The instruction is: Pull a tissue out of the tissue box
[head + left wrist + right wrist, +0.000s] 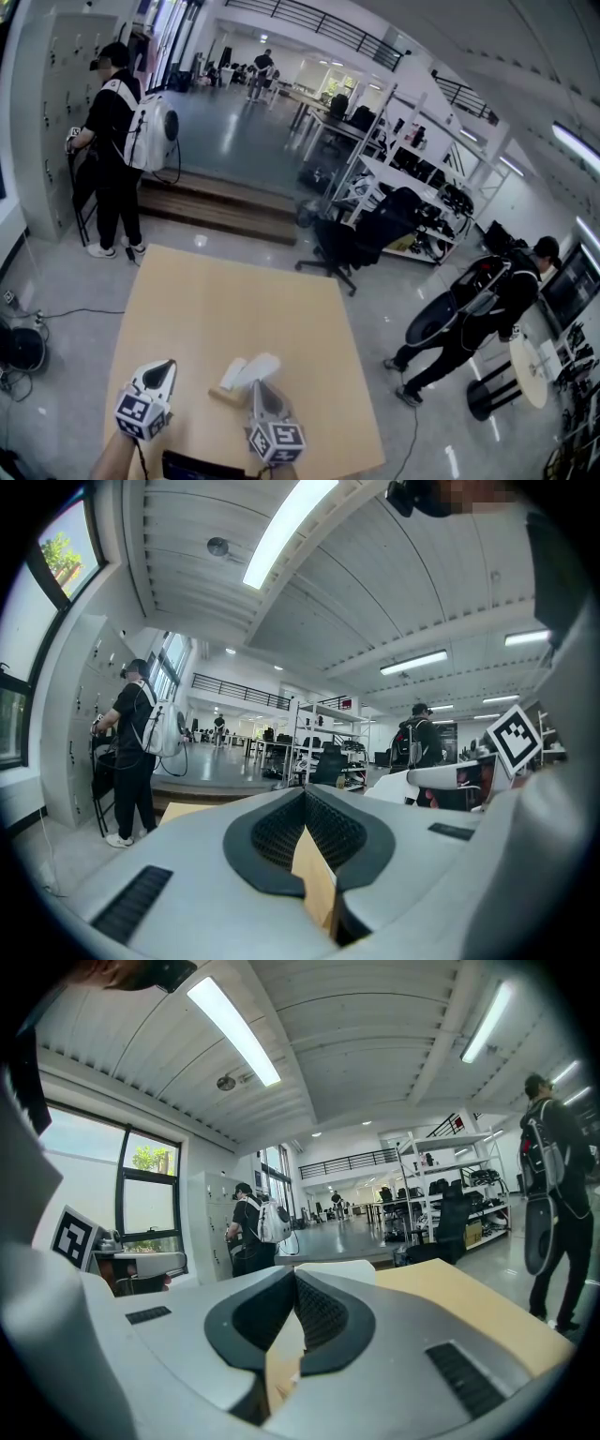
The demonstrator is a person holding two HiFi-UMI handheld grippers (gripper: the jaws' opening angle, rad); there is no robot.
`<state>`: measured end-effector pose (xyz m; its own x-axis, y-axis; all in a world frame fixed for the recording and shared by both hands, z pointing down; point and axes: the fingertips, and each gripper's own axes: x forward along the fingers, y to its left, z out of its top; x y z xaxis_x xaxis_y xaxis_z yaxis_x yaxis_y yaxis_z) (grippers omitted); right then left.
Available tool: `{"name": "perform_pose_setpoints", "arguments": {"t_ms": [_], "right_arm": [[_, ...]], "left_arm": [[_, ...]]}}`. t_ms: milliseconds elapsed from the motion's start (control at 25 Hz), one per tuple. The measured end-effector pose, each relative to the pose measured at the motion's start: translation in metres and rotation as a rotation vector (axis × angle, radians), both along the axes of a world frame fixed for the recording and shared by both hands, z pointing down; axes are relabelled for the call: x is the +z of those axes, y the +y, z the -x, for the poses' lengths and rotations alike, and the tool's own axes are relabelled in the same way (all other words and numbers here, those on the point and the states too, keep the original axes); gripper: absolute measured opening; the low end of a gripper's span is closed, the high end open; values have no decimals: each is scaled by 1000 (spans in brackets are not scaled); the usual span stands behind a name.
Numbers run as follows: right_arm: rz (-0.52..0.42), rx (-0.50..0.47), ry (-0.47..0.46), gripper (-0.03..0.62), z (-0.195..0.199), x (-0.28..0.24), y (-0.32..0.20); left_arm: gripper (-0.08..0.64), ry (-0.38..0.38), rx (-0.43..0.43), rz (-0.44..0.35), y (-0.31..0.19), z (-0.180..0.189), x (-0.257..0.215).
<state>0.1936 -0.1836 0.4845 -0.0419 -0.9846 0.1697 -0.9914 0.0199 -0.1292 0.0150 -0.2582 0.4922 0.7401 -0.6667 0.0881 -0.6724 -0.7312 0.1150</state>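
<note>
A small tan tissue box [225, 395] lies near the front of a light wooden table [234, 300], with a white tissue [255, 367] sticking out of its top. My right gripper [260, 384] sits just behind the box, its tips right at the tissue, and the jaws are shut. In the right gripper view the tissue [342, 1269] shows as a white edge just past the closed tips [292, 1274]; I cannot tell whether it is pinched. My left gripper [169, 364] hovers to the left of the box, apart from it, with its jaws [305, 794] shut and nothing in them.
A black flat object [202, 466] lies at the table's front edge. A person with a white backpack [117, 141] stands at lockers far left. Another person in black [478, 319] leans by a round white stand [525, 370]. A black office chair [347, 248] is beyond the table.
</note>
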Motion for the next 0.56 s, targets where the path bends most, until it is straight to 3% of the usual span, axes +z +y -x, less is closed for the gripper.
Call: {"name": "perform_pose_setpoints", "arguments": {"t_ms": [560], "right_arm": [[-1, 2, 3, 3, 5, 0, -2]], "left_arm": [[8, 1, -2, -2, -3, 6, 0]]}}
